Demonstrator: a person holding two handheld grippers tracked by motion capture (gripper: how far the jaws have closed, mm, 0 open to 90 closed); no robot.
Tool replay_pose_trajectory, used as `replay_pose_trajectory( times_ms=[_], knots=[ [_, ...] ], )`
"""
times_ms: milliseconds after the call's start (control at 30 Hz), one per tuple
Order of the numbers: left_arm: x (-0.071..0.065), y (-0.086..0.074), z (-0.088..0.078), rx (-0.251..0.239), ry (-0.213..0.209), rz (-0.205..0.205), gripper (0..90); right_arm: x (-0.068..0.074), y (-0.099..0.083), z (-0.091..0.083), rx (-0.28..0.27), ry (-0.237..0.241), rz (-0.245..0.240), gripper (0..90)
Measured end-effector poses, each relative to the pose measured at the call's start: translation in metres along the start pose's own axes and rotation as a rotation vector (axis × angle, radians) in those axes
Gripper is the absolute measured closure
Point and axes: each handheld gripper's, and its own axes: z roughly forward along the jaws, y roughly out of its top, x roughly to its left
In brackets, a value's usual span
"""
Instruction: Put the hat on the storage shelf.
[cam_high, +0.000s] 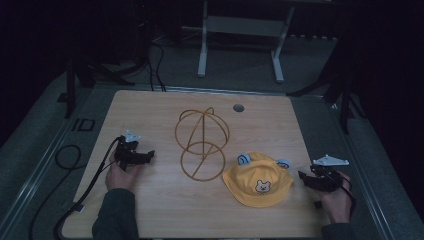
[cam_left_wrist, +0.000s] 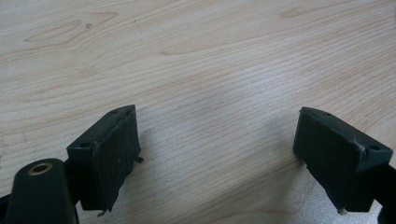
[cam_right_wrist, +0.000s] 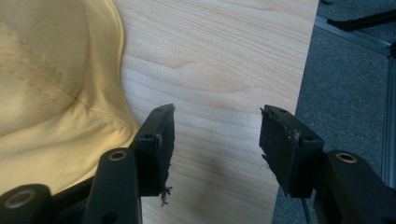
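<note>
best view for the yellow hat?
High view: the whole yellow hat lies flat on the table, bear face and blue ears visible, beside the wire stand. The right gripper view catches a close patch of its yellow fabric; the left gripper view looks at bare tabletop.

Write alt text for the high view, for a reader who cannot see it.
A yellow bear-face hat lies flat on a wooden table beside a gold wire stand. A person's hands hold the left gripper and right gripper at either side, both open and empty.
</note>
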Motion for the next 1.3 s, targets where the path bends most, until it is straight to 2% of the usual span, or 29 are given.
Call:
replay_pose_trajectory(
  times_ms=[233, 1300],
  knots=[
    [0.0, 0.0, 0.0, 0.0, 0.0, 0.0, 14.3, 0.002, 0.007, -0.003, 0.007, 0.016, -0.043, 44.8],
    [0.0, 0.0, 0.0, -0.001, -0.001, -0.003, 14.3, 0.01, 0.028, -0.012, 0.034, 0.097, -0.154, 43.2]
  ],
)
